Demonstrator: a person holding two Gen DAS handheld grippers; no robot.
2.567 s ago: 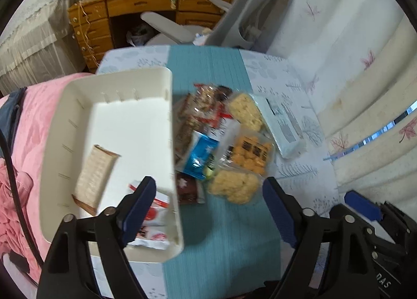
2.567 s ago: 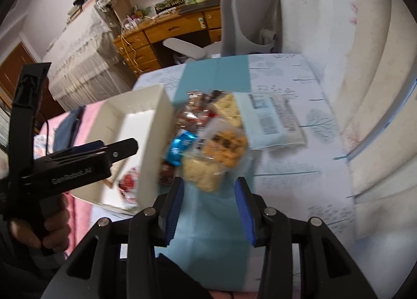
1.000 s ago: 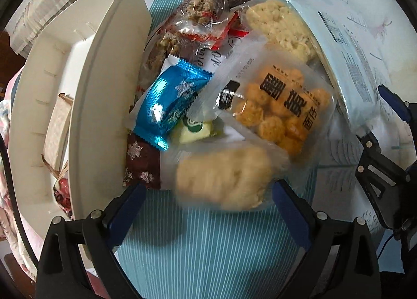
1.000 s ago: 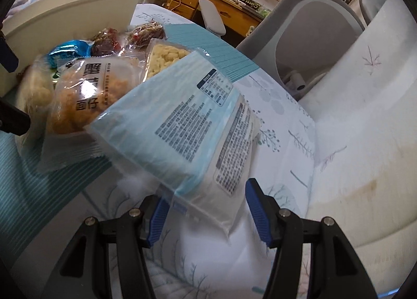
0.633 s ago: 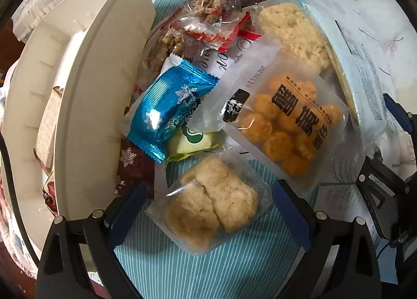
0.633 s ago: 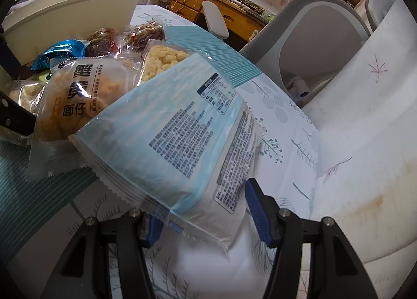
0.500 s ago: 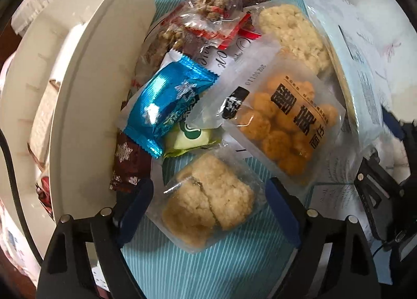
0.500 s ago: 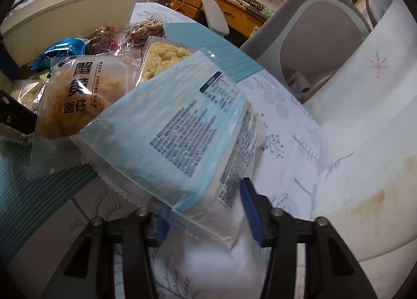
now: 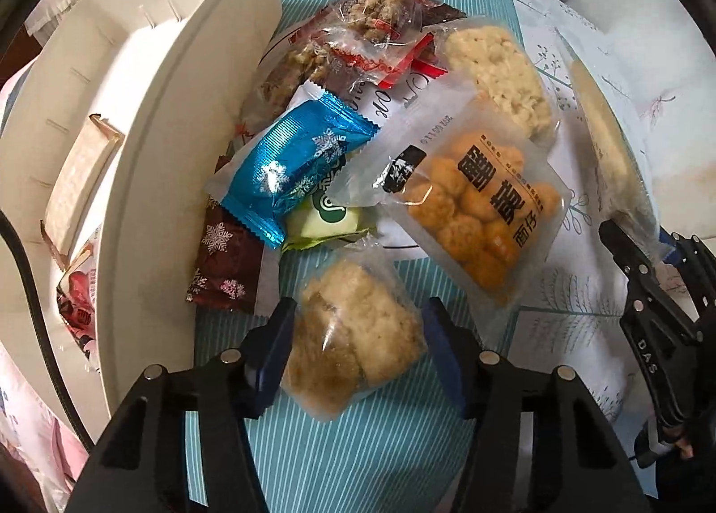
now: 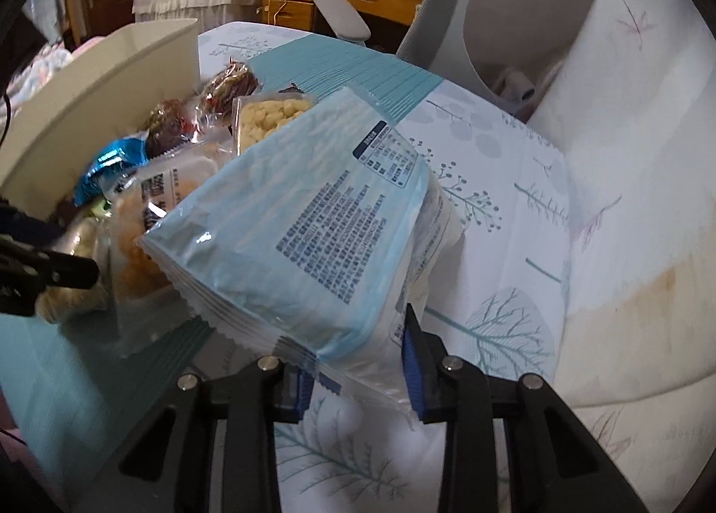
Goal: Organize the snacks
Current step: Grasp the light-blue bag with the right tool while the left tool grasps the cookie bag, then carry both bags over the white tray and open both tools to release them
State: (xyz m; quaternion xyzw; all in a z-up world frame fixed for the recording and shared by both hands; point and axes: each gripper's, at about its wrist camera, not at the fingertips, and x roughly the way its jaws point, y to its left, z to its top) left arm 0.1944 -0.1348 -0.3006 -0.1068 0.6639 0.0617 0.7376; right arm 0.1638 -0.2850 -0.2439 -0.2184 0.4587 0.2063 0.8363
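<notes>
My left gripper (image 9: 358, 334) is shut on a clear pack of beige rice cake (image 9: 353, 329), held just above the teal runner. Behind it lies a pile of snacks: an orange ball pack (image 9: 479, 208), a blue foil bar (image 9: 291, 168), a dark red snowflake bar (image 9: 223, 267), nut packs (image 9: 380, 20). My right gripper (image 10: 355, 369) is shut on the end of a large light-blue bag (image 10: 313, 235), lifted and tilted. A cream bin (image 9: 147, 141) stands at the left and holds a few packs (image 9: 76, 181).
The table has a teal runner (image 9: 358, 459) and a white tree-print cloth (image 10: 501, 311). A grey office chair (image 10: 492, 11) and a wooden desk stand beyond the far edge. A white curtain hangs at the right. Pink bedding lies left of the bin.
My left gripper closed on the rice cake pack and raised it slightly. My right gripper closed on the blue bag's end and lifted it off the cloth.
</notes>
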